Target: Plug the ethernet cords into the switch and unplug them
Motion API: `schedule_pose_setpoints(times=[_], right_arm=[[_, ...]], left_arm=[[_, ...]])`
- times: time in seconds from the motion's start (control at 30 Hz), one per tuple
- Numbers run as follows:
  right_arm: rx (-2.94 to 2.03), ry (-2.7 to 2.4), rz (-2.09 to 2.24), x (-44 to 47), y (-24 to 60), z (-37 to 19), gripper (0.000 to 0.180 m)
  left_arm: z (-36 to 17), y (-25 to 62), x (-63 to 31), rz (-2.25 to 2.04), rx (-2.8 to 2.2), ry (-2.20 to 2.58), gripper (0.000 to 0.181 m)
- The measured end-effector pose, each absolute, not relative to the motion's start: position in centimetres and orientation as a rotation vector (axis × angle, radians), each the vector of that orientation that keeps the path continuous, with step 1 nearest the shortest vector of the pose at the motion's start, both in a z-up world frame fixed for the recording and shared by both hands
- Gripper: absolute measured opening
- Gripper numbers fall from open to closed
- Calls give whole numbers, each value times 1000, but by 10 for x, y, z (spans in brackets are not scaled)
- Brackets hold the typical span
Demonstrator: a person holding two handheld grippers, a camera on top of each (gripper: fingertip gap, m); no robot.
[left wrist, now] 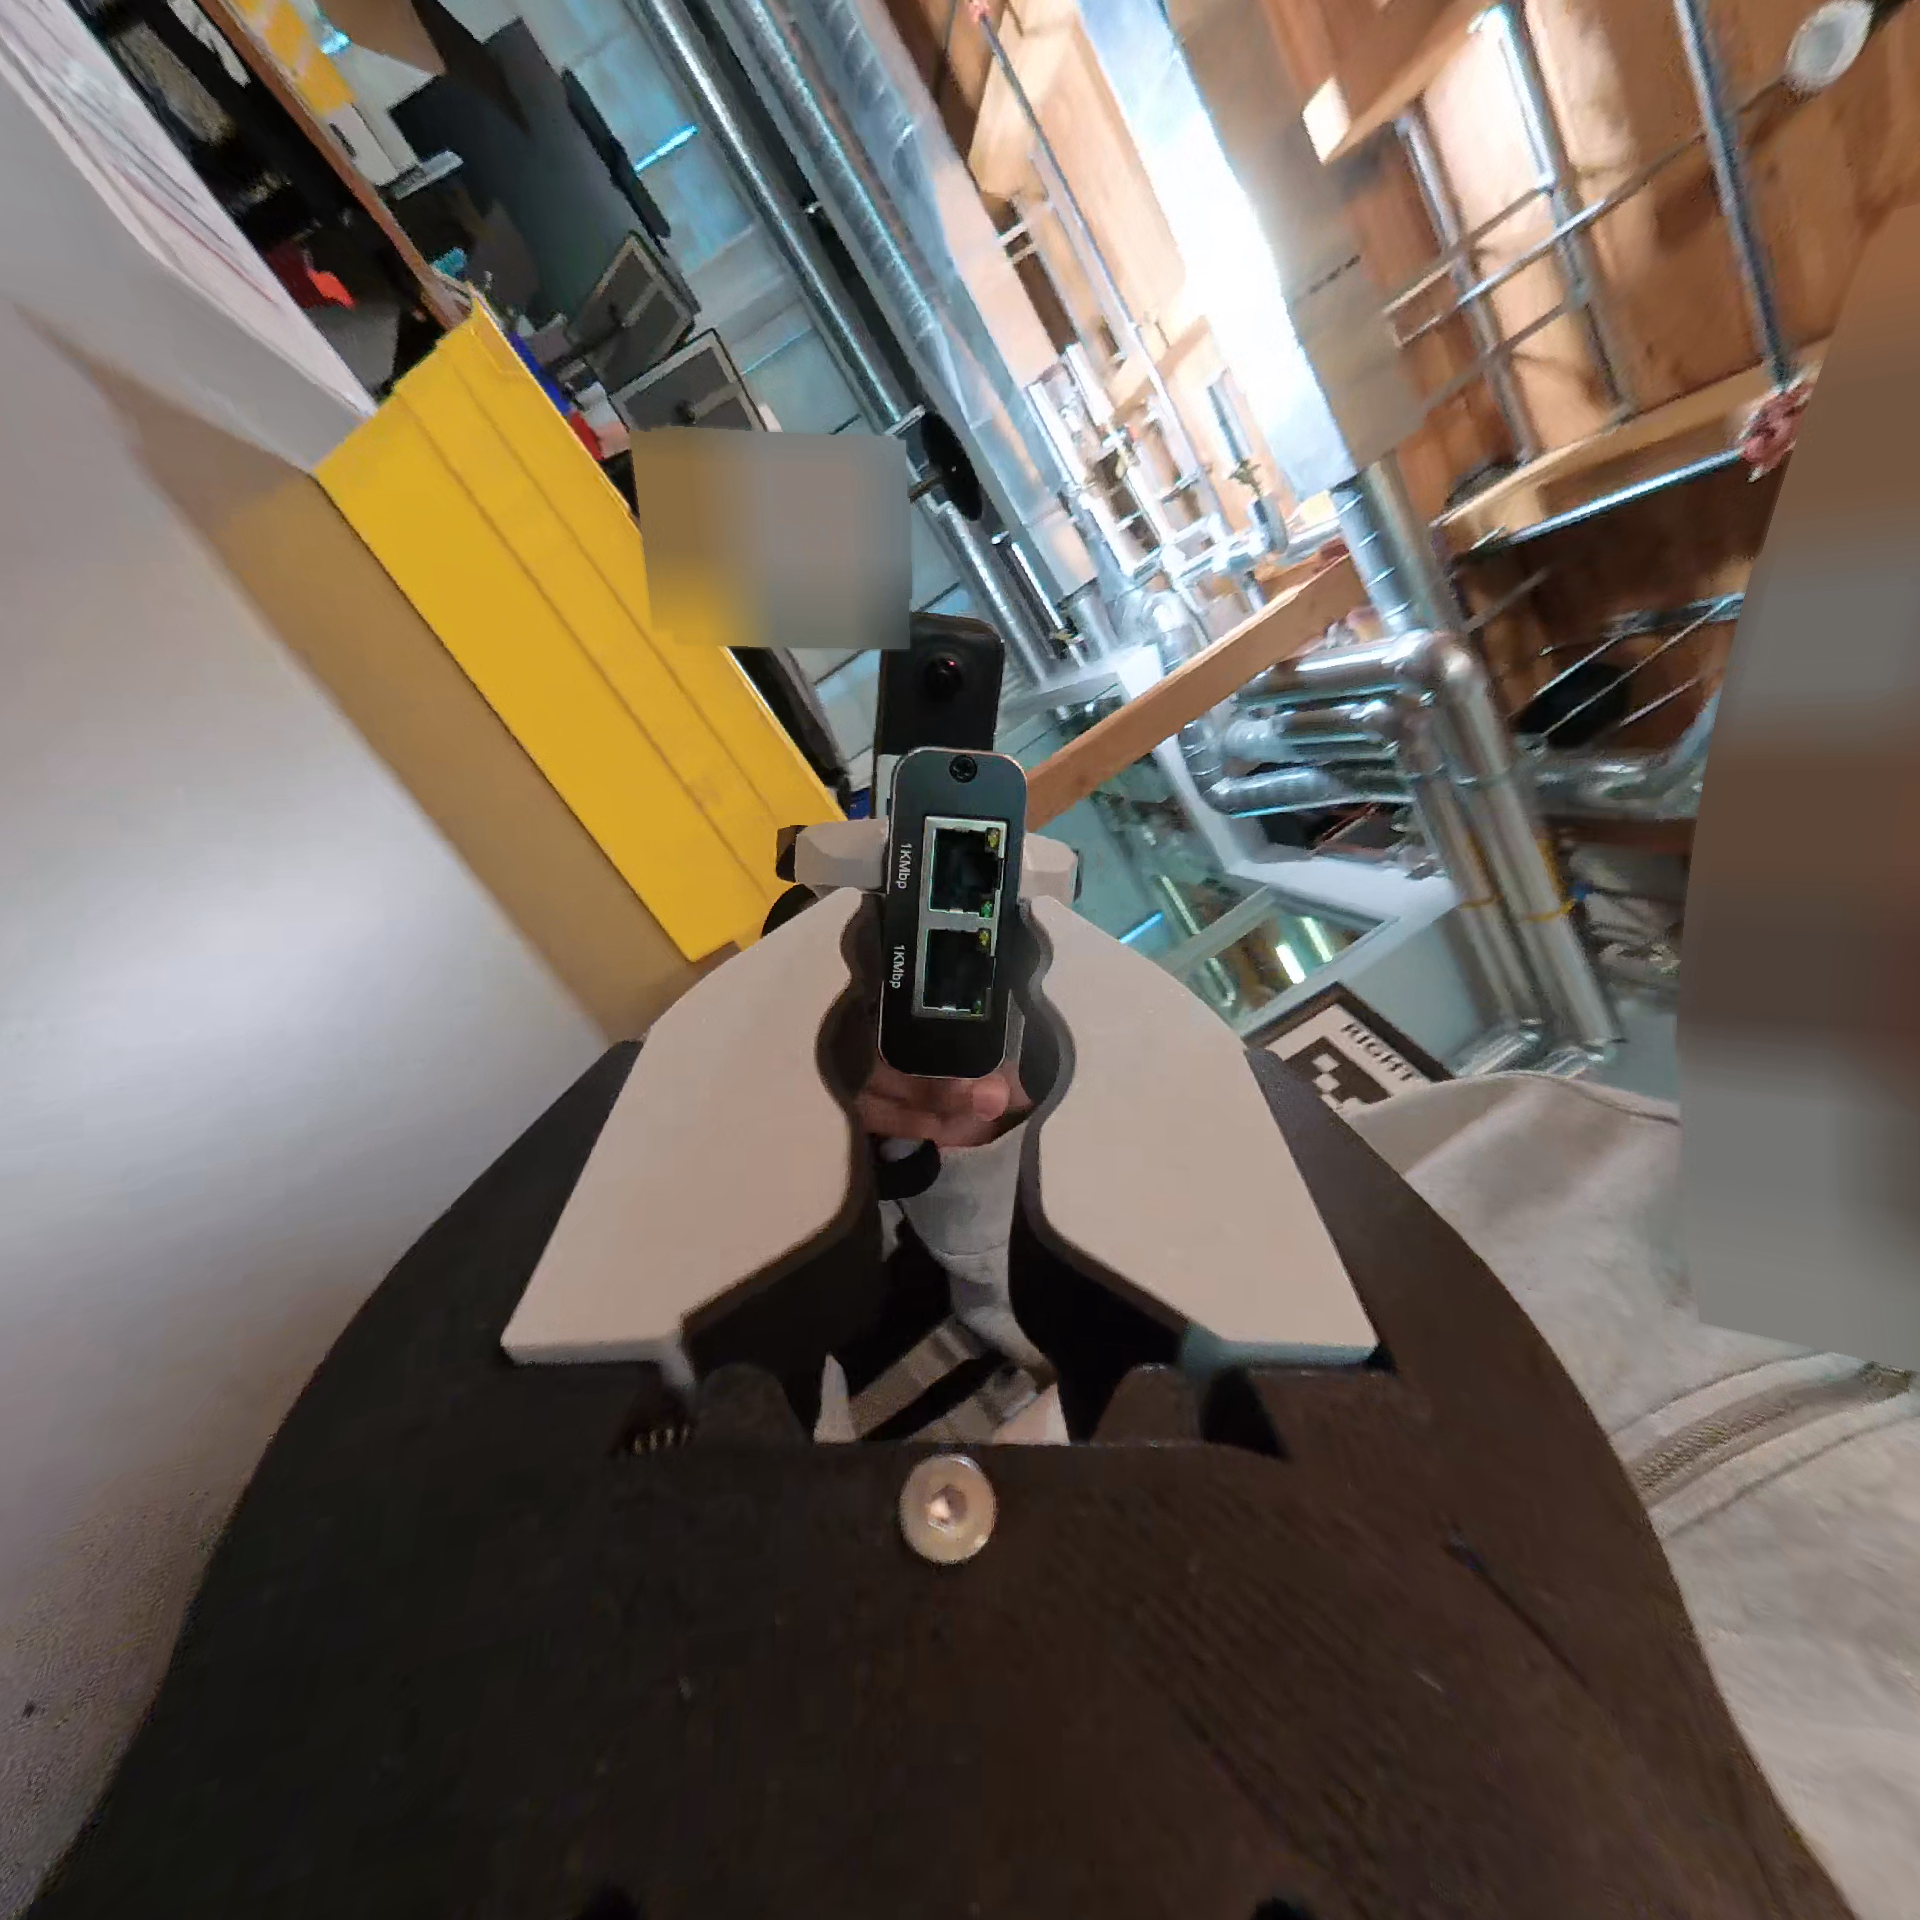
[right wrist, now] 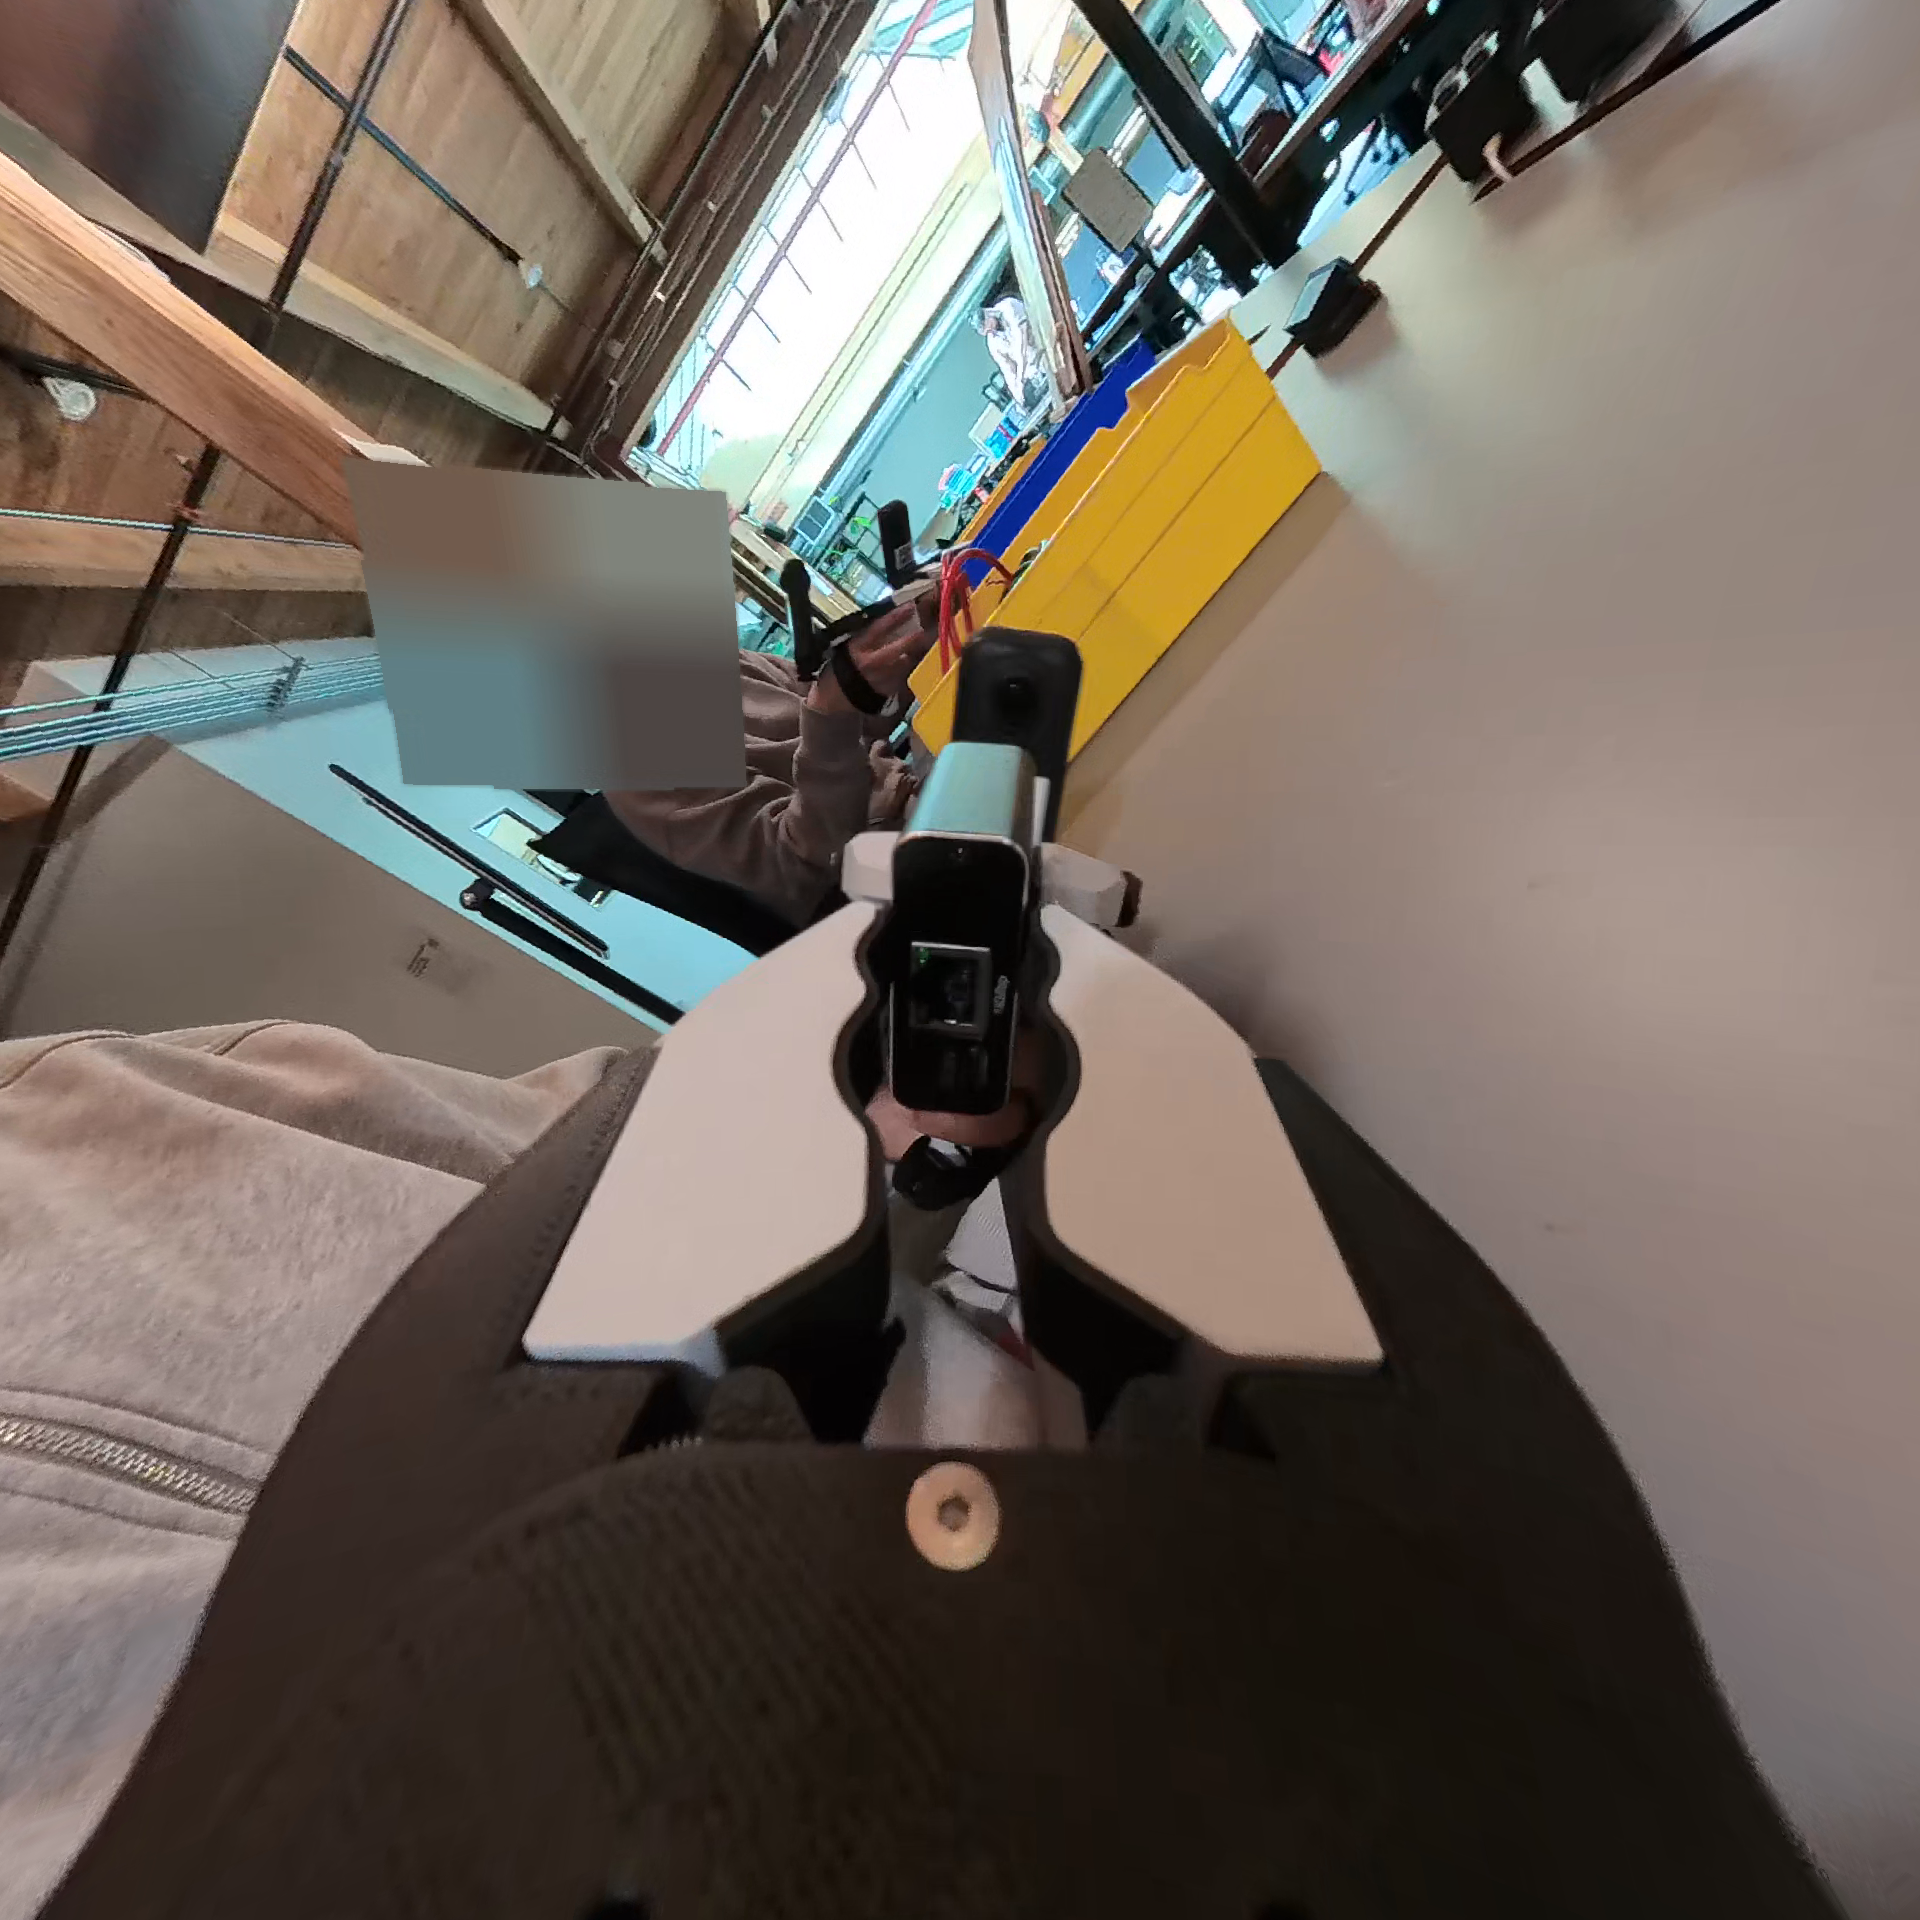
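Observation:
The switch (left wrist: 951, 935) is a small black box held in the air, end-on to both cameras. The left wrist view shows its end with two empty ethernet ports. The right wrist view shows the opposite end of the switch (right wrist: 951, 1018), with one empty port. My left gripper (left wrist: 945, 920) and my right gripper (right wrist: 956, 920) face each other, each closed around one end of the box. The right gripper's white fingertips (left wrist: 821, 857) show behind the switch, as do the left gripper's fingertips (right wrist: 1086, 878). No ethernet cord is plugged in.
A white table (left wrist: 156, 935) lies on one side, with yellow bins (left wrist: 561, 623) and a blue bin (right wrist: 1070, 426) along its edge; red cables (right wrist: 966, 592) stick out of one. A beige sleeve (right wrist: 208, 1195) is close by. Another person's hand (right wrist: 862, 665) holds grippers in the background.

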State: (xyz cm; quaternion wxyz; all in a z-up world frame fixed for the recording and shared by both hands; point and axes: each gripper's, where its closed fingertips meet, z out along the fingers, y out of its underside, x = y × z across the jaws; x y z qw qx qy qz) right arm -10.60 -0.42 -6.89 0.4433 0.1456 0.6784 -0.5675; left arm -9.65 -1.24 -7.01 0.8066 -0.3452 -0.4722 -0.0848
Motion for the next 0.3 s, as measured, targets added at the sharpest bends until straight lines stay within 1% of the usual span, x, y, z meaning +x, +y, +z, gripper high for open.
schedule_pose_setpoints(times=[0.03, 0.07, 0.17, 0.23, 0.27, 0.3], right_arm=[[373, 1691, -1424, -109, -4, -68, 24], [398, 1700, -1447, -114, -4, -67, 28], [603, 1789, -1535, -142, -6, -68, 52], [807, 1866, -1628, -168, -1, -67, 56], [818, 1878, -1689, -173, 3, -59, 70], [801, 1887, -1740, -175, 7, -49, 95]], left_arm=[[-68, -13, -96, -161, -743, -1008, 23], [-66, -15, -96, -152, -730, -1002, 24], [-65, -24, -95, -167, -663, -1003, 23], [-64, -26, -94, -183, -641, -997, 24], [-63, -25, -94, -184, -640, -992, 24], [-62, -24, -93, -185, -644, -987, 24]])
